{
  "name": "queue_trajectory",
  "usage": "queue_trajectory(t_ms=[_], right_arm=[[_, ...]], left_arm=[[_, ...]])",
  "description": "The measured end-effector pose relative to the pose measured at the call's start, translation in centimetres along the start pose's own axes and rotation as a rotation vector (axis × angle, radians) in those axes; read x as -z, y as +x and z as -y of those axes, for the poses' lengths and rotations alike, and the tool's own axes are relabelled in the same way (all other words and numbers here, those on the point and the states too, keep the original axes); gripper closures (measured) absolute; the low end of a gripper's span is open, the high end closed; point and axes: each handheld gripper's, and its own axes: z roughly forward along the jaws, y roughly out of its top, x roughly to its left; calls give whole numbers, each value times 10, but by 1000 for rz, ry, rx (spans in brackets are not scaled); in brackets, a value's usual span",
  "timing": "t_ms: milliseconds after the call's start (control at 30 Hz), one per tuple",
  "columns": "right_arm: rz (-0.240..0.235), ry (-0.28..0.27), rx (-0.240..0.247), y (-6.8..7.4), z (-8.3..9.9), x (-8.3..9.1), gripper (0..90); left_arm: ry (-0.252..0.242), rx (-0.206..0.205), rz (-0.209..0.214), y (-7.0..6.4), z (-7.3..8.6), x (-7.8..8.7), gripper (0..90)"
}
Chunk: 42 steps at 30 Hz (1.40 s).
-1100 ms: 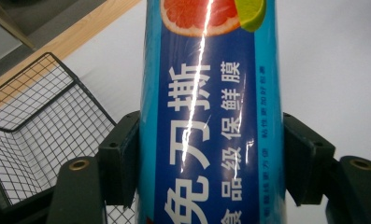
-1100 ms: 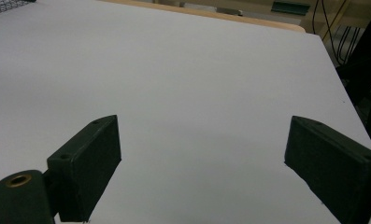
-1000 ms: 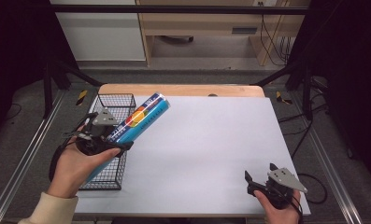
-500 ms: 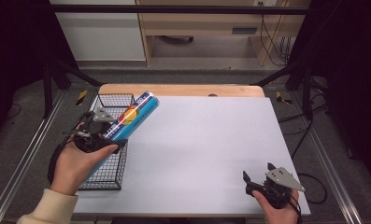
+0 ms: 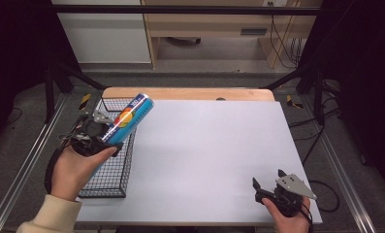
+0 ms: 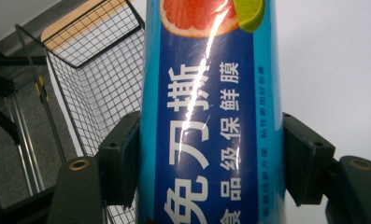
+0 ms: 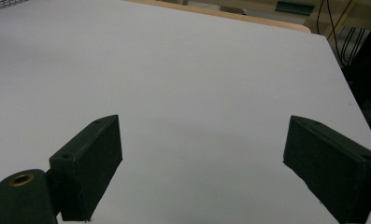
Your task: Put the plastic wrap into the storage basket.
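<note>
One blue cling-film tube point(image 5: 128, 120), one black wire basket point(image 5: 113, 171), two hand-held tools, one white table point(image 5: 209, 155)

Both grippers are black with blocky jaws and brass screw holes; the right gripper point(image 5: 266, 185) carries a grey three-cornered plate; a cream sleeve point(image 5: 47, 216) covers the left arm.

table point(image 5: 204, 155): white top (wooden far edge) | on it: wire basket point(image 5: 113, 170), left edge

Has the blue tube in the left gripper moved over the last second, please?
Yes. The blue tube has shifted left, off the white tabletop and over the wire basket, clamped in the left gripper.
</note>
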Motion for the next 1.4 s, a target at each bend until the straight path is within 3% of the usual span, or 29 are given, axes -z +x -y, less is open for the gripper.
queue_trajectory(t_ms=[567, 1400], right_arm=[[1, -3, -4, -1, 0, 0, 118], [2, -1, -7, 0, 0, 0, 109]], left_arm=[[62, 1, -67, 7, 10, 0, 322], [106, 12, -87, 9, 26, -1, 321]])
